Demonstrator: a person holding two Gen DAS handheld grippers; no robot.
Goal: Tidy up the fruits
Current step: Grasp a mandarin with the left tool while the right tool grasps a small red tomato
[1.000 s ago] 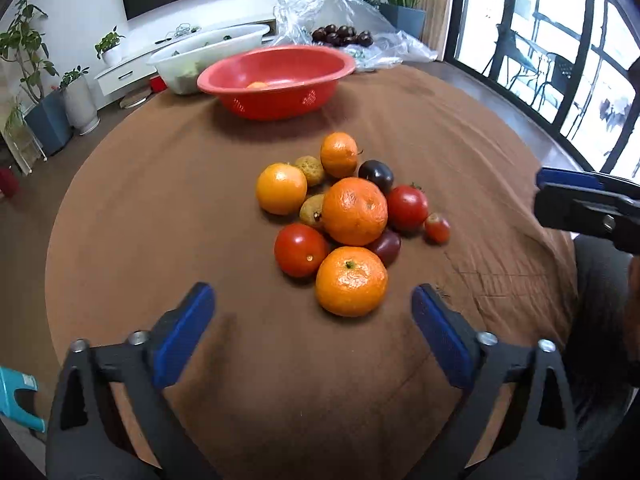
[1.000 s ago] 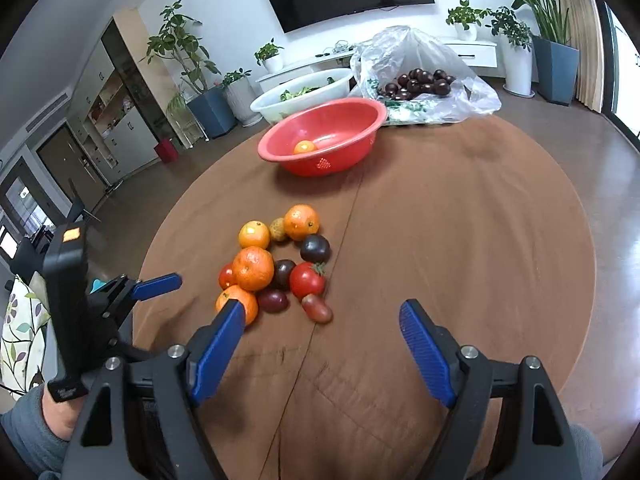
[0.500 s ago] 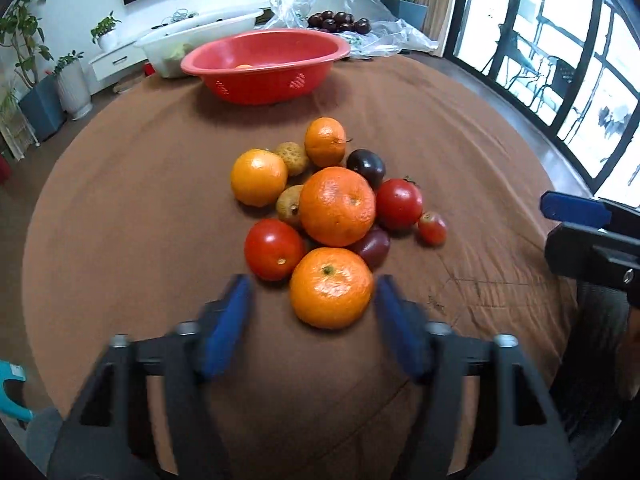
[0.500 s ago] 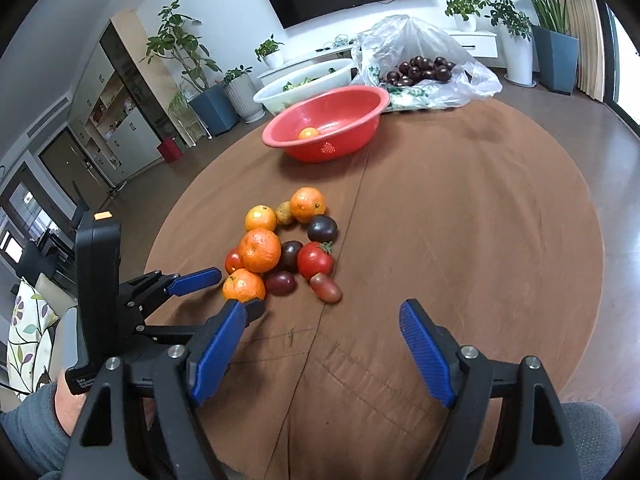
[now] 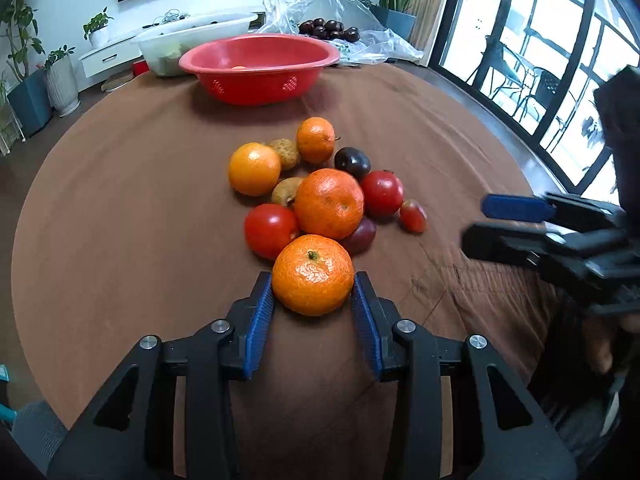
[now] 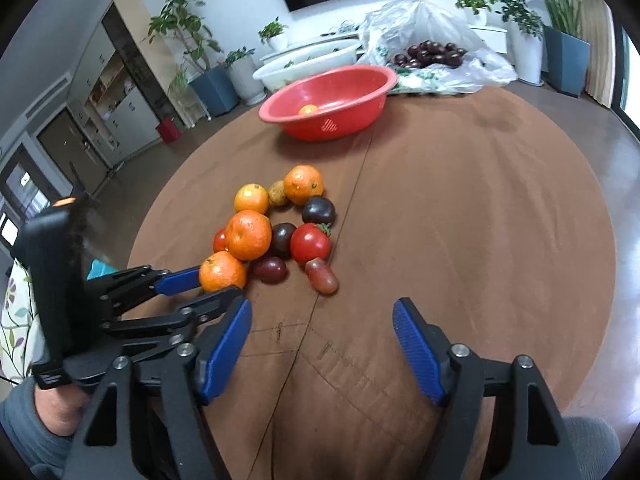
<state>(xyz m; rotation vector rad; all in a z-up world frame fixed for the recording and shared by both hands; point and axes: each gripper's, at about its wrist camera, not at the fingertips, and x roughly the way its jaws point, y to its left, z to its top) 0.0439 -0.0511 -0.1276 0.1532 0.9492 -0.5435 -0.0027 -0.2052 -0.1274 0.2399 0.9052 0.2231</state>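
- Brown cloth (image 5: 120, 220) covers a round table in a living room, with potted plants and a dark wall screen behind.
- At the far edge sit a red basin (image 5: 256, 68), holding one orange fruit (image 6: 308, 109), a white tub (image 5: 192, 38) and a clear bag of dark plums (image 5: 330, 29).
- Left gripper (image 5: 313, 284) has just been closing; its blue pads press both sides of the nearest mandarin (image 5: 313, 276).
- Beyond its tips lies the fruit pile: a large orange (image 5: 329, 203), tomatoes, dark plums and small brown fruits.
- Right gripper (image 6: 322, 316), to the right of the left one, has just narrowed but stands wide with nothing between its jaws, above bare cloth short of the pile.
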